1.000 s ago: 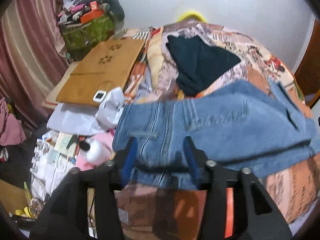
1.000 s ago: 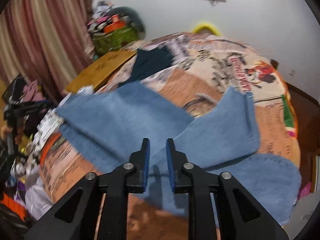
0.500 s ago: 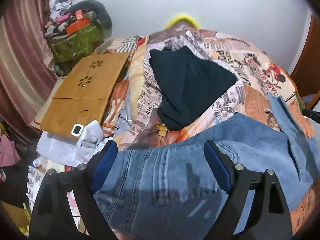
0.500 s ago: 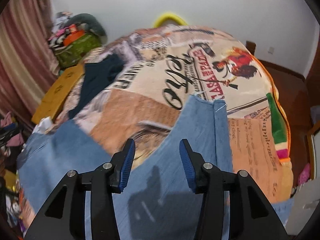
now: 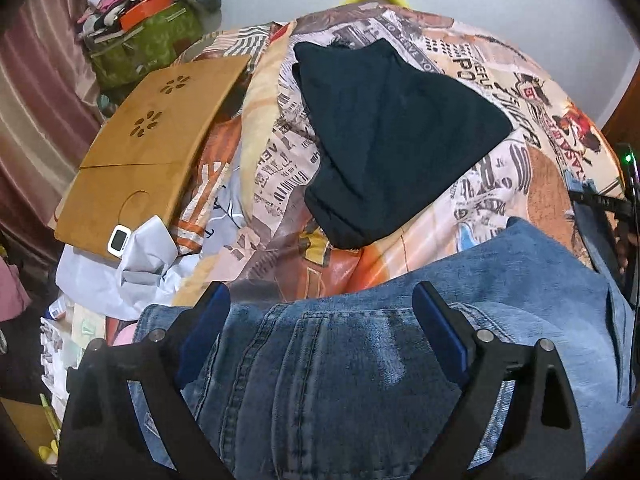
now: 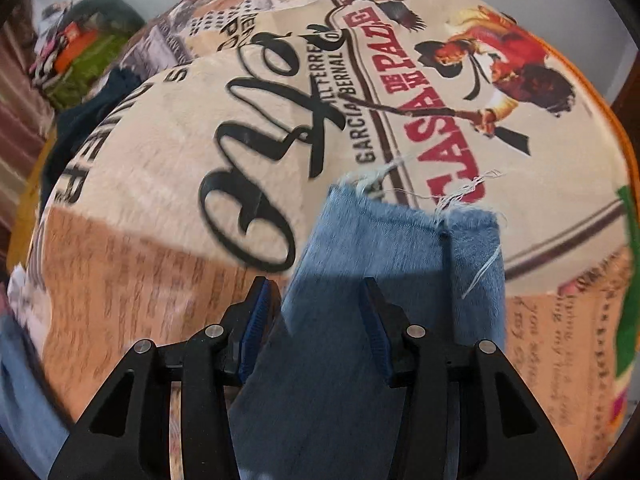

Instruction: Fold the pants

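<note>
Blue denim pants (image 5: 360, 380) lie on a printed blanket (image 5: 480, 184) on the bed. In the left wrist view my left gripper (image 5: 320, 316) is open, its jaws wide apart over the waistband end with the seams and pocket. In the right wrist view my right gripper (image 6: 316, 312) is open just above a pant leg (image 6: 384, 256), close behind its frayed hem (image 6: 416, 204). Neither gripper holds the denim.
A folded dark garment (image 5: 384, 132) lies on the blanket beyond the waistband. A wooden lap tray (image 5: 148, 140) and crumpled white cloth (image 5: 148, 252) sit at the bed's left edge, with clutter and a green bag (image 5: 140, 44) by the curtain. The blanket's far side (image 6: 400, 100) stretches beyond the hem.
Both grippers have opened and let go of the denim. The pants now lie flat on the blanket. My right gripper has moved forward along the leg to its frayed hem.
</note>
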### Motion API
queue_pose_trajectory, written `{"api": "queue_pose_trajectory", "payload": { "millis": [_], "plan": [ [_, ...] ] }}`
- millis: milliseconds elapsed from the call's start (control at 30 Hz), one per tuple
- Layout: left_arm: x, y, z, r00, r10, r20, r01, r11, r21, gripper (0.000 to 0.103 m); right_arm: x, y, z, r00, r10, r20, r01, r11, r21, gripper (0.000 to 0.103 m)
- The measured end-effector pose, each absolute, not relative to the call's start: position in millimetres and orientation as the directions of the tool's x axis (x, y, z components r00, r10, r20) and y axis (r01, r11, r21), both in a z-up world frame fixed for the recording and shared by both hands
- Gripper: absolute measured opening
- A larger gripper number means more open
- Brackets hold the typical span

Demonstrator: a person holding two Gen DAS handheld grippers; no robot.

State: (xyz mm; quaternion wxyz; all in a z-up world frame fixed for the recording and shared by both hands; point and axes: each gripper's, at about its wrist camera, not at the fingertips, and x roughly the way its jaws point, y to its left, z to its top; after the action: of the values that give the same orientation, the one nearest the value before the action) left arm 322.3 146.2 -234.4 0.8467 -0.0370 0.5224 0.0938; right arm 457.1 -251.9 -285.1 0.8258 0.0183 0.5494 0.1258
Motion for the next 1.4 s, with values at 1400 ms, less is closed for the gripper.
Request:
{"api": "queue_pose_trajectory", "payload": {
  "millis": [1400],
  "plan": [
    [264, -75, -227, 0.378, -0.027, -0.926, 0.149, 0.988, 0.032, 0.093, 184, -510, -118, 0.642, 0.167, -0.748, 0.03, 0.97, 0.242, 0.006]
  ]
}}
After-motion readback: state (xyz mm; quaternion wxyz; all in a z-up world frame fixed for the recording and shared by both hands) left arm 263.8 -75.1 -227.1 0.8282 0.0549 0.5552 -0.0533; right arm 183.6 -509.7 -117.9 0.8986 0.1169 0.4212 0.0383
